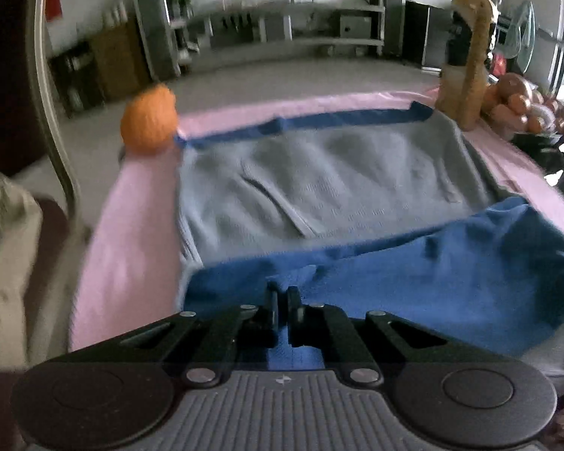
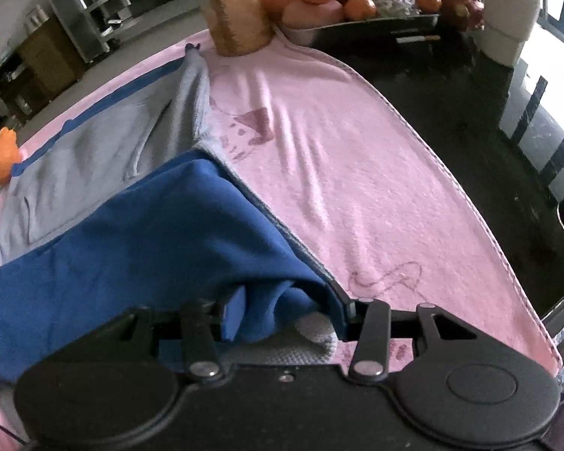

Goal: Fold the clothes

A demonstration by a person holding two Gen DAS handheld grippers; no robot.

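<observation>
Soft blue-grey garment [image 1: 319, 195]; fuzzy pink towel [image 2: 357, 173] beneath.

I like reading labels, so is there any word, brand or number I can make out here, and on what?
None can be read.
Pink towel: dark pink printed marks, too blurred to read.
Bottle: dark label, too blurred.
Left gripper: small round emblem on its body, no letters.

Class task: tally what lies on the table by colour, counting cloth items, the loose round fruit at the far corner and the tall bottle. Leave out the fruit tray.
Pink: 1, the towel
Blue and grey: 1, the garment
Orange: 1, the loose fruit
Amber: 1, the bottle
Total: 4
</observation>
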